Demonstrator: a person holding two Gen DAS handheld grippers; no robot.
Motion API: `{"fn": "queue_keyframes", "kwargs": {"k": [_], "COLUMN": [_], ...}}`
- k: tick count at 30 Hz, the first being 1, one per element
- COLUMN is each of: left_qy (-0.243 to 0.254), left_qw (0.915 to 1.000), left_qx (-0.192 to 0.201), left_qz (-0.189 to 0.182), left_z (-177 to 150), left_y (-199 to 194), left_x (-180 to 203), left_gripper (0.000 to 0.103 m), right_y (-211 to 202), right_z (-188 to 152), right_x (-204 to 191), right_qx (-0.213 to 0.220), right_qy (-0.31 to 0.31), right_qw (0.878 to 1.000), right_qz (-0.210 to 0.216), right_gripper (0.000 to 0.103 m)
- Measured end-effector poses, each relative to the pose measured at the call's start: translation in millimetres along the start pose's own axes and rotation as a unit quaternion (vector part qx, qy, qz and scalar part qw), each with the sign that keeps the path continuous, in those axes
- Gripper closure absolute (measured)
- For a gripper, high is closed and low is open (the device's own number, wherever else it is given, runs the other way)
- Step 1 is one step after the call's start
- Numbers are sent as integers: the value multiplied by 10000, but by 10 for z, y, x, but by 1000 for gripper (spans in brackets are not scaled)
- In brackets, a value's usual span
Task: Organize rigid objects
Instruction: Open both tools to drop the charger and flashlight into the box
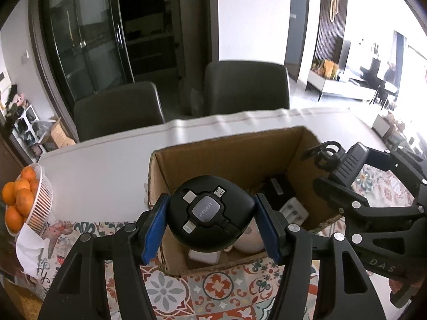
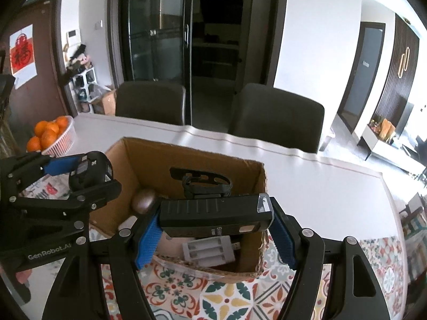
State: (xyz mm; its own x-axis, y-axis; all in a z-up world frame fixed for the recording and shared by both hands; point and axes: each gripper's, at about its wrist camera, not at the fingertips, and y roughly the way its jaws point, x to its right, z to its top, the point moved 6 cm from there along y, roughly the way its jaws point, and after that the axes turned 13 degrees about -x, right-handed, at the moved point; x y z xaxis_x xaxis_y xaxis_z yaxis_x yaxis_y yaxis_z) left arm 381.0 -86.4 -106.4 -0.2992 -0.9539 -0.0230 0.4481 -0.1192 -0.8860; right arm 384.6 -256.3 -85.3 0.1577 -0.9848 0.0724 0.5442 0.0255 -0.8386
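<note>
Dining room: white surface point(image 1: 106, 165) with a patterned tile-print mat at the near edge, two dark chairs behind it, basket of oranges point(image 1: 24, 202) off to the left. An open cardboard box point(image 1: 226, 157) sits on the mat and serves as the collecting bin; a white battery charger point(image 2: 210, 250) and a brown rounded object point(image 2: 144, 201) already lie inside.

My left claw point(image 1: 210, 221) pinches the round black cable reel point(image 1: 210, 213) by its opposite sides, flat face towards the camera, held above the box's near-left corner so it can go straight down.

My right claw point(image 2: 216, 224) clamps the long black flashlight-like device point(image 2: 216, 218) crosswise, end to end between the blue pads, a black bracket attached to its far side. It hangs over the box's near edge.

Judgement: both items are staged for deposit; neither is in the box yet.
</note>
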Motion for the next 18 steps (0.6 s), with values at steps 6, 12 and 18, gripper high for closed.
{"fn": "queue_keyframes", "kwargs": {"k": [6, 12, 18], "left_qy": [-123, -214, -440], "left_qw": [9997, 9986, 9954], "left_qx": [-110, -11, 122], "left_qz": [167, 486, 838], "left_z": [-24, -44, -94], "left_y": [108, 11, -149], "left_x": [-69, -184, -371], "left_gripper": [39, 22, 13], "right_y": [179, 258, 269], "right_z": [-20, -26, -21], "right_x": [1, -18, -101], "right_qx": [-196, -272, -285], "right_qy": [-17, -10, -44], "right_qw": [9998, 9996, 9995], "right_qz": [-10, 78, 139], "right_gripper": [30, 30, 29]}}
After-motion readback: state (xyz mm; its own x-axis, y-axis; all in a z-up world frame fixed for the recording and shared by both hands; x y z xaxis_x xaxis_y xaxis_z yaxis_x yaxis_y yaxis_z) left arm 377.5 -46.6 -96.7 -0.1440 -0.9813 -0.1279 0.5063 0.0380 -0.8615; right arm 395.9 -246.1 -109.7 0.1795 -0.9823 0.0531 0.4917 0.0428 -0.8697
